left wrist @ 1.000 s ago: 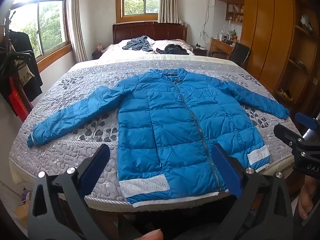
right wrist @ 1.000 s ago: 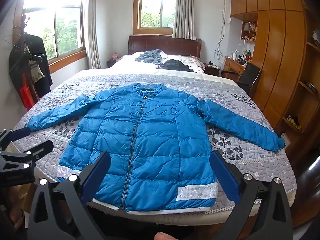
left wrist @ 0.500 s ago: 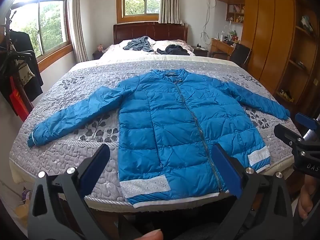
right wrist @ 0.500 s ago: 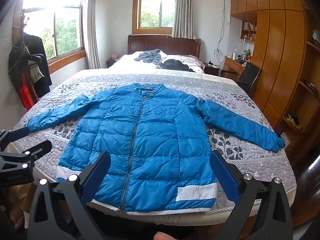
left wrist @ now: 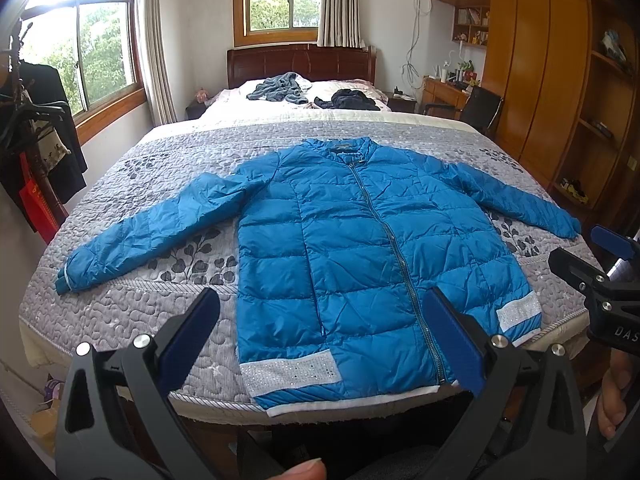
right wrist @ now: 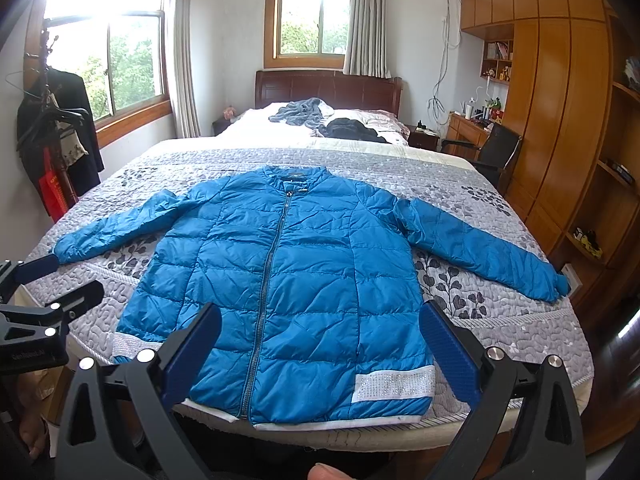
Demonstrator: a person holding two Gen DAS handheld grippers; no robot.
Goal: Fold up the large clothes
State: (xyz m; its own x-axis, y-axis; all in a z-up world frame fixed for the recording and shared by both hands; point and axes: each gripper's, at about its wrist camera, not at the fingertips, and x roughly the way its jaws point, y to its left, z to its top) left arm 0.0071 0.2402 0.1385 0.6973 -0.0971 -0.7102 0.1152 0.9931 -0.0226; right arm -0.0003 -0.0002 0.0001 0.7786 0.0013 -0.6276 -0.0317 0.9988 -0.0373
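Left wrist view takes in the bed [left wrist: 120, 312], covered by a grey quilt with a leaf print, and on it the blue puffer jacket [left wrist: 360, 248], which lies front up, zipped, and spread flat. Its long axis runs straight away from the viewer: hem at the near edge of the mattress, collar toward the headboard. Both sleeves are spread outward and angled down toward the bed's sides. The left sleeve [left wrist: 152, 232] ends near the left edge of the quilt, and the right sleeve [right wrist: 480, 248] reaches almost to the right edge.

Nothing of the fold is begun, by the look of it. The jacket lies ahead of and below both tools, with the hem the nearest part. The left gripper [left wrist: 320, 344] hangs just short of the hem's left half, jaws spread wide and holding nothing. The right gripper [right wrist: 320, 348] hangs the same way over the hem's right half, also wide apart and empty. Each sleeve sits well off to its own tool's outer side, so the left tool is the nearer one for the left cuff [left wrist: 64, 276] and the right tool for the right cuff [right wrist: 556, 284].
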